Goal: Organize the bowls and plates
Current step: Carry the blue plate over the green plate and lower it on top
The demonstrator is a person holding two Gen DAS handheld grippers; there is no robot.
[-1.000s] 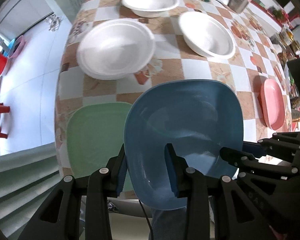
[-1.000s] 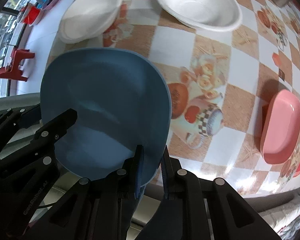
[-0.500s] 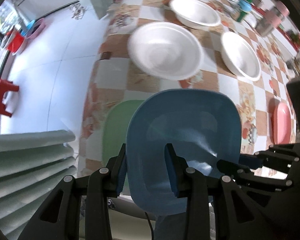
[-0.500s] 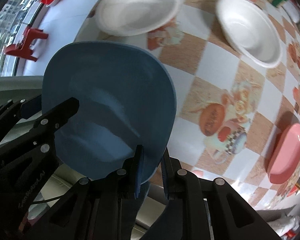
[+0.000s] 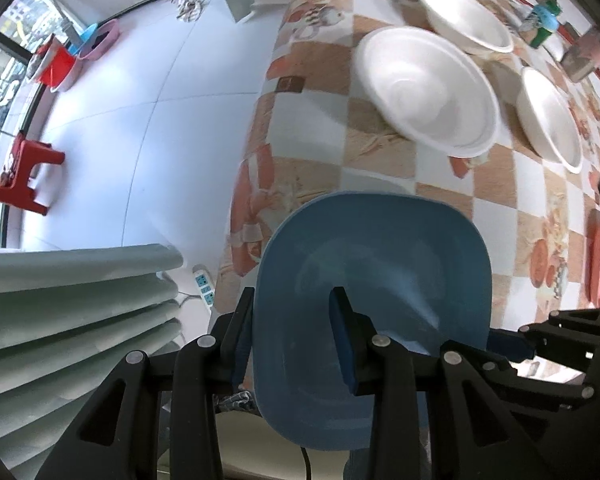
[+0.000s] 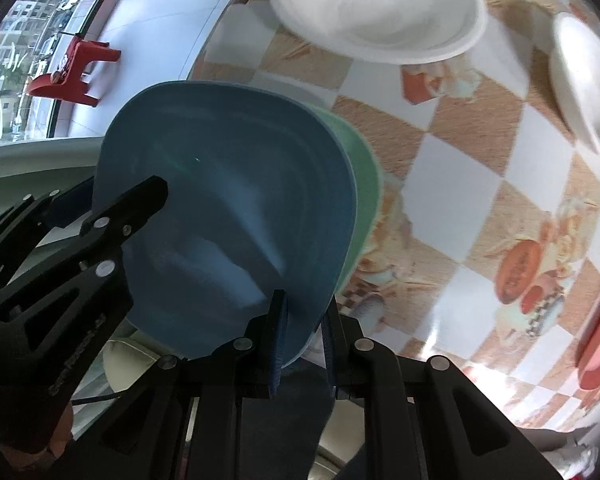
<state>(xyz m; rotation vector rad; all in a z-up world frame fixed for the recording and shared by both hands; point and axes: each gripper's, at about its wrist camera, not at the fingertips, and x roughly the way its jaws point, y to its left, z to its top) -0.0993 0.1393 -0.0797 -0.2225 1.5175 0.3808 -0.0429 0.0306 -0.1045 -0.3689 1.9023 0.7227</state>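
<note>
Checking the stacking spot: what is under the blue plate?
A green plate shows past the blue plate edge, on the checkered table. Most of it is covered.

Left gripper (image 5: pixel 292 332) points straight down, its two black fingers closed on the near left rim of the blue plate (image 5: pixel 380 264), one pad outside the rim and one inside. Right gripper (image 6: pixel 302 334) is angled steeply downward, jaws nearly together, pinching the plate's near right edge. Both grippers carry the plate between them. A hand (image 6: pixel 32 446) shows at the lower left of the right wrist view.
</note>
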